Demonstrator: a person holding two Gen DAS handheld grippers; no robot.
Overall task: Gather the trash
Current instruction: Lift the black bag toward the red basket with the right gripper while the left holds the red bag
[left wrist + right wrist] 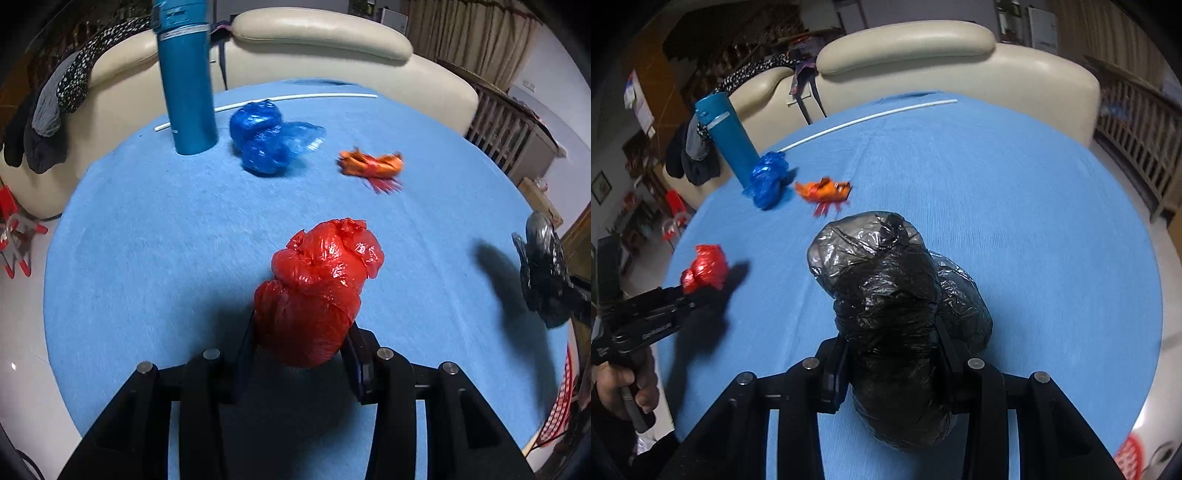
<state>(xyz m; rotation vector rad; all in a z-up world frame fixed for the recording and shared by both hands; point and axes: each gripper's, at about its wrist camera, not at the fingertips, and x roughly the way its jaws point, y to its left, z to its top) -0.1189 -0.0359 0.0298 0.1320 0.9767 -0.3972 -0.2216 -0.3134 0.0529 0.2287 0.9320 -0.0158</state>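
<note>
Two grippers over a blue table (147,229), left gripper (301,345) clamped on a crumpled red bag (317,288), right gripper (892,365) clamped on a knotted black bag (886,306), contents hidden, blue bag (266,138) and orange wrapper (371,164) lying beside a teal flask (186,81).

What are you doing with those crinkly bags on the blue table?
A person is picking up trash with two hand-held claws. The left claw is clamped on a scrunched red plastic bag, and the right claw is clamped on a crumpled black plastic bag. A blue plastic bag and an orange wrapper lie loose on the round blue table, near a tall teal bottle and a thin white stick.
</note>
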